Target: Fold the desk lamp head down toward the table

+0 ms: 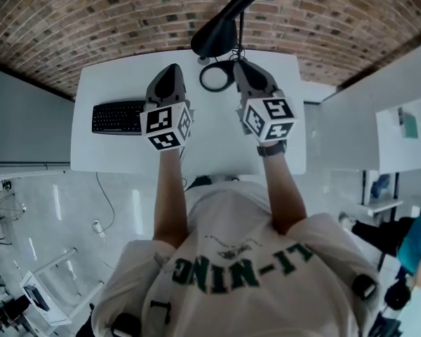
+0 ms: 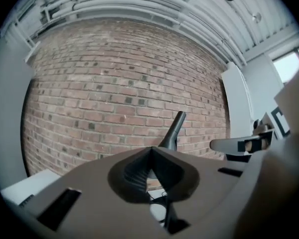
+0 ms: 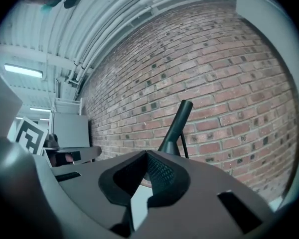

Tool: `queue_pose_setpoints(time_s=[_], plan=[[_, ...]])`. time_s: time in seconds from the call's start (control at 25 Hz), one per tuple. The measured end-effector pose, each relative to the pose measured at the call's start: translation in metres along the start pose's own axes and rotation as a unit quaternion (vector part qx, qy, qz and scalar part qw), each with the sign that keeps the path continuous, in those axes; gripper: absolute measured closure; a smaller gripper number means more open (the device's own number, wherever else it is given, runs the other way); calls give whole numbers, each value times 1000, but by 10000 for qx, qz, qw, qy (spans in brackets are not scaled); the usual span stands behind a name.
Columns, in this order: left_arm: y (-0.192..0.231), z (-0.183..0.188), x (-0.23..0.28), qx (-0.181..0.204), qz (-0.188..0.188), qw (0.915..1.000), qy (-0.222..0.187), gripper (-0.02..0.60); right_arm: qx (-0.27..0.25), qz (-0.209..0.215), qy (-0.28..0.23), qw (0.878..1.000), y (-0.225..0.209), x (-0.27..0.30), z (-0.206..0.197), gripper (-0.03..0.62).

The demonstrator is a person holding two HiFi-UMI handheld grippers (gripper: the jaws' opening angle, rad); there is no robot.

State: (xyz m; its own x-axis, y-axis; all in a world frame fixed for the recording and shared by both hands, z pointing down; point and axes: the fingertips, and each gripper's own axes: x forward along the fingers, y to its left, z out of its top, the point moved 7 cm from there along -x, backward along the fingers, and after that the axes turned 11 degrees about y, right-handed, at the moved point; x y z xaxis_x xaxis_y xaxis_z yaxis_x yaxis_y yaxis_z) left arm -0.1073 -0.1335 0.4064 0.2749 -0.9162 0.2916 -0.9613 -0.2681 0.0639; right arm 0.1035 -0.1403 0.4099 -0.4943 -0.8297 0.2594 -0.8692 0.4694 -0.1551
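Since neither tong has anything in it, I'd call this the line-up rather than the grab. The left gripper [image 1: 170, 70] is clenched tip to tip and empty, and the right gripper [image 1: 243, 66] looks pinched together too, also empty. Both sit mid-frame in the head view, pointing up-frame at the desk lamp [image 1: 216, 35], probably so a closed tip can push instead of pinch. The lamp head is up off the table at top centre, with its tube slanting to the upper right. Its ring base [image 1: 202, 78] is just beside the right tong on the white table [image 1: 217, 135]. A keyboard [image 1: 118, 116] lies at the left, out of the way. My guess is the head gets nudged downward next.
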Motion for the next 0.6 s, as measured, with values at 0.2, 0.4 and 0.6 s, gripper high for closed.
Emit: queue_pose_setpoints(time_s=[0.2,0.4,0.6], plan=[[-14,5,-15,355,134,9993,-7,580,-188,-266,109,9994,1,-11,-4,592],[-16,-1,-20,273,144,9995,31,580,-266,-352,140,9989,3,-14,-8,592],[-13,-3,-16,121,96,9998,83,580,-315,-372,134,9987,0,-12,-6,592]])
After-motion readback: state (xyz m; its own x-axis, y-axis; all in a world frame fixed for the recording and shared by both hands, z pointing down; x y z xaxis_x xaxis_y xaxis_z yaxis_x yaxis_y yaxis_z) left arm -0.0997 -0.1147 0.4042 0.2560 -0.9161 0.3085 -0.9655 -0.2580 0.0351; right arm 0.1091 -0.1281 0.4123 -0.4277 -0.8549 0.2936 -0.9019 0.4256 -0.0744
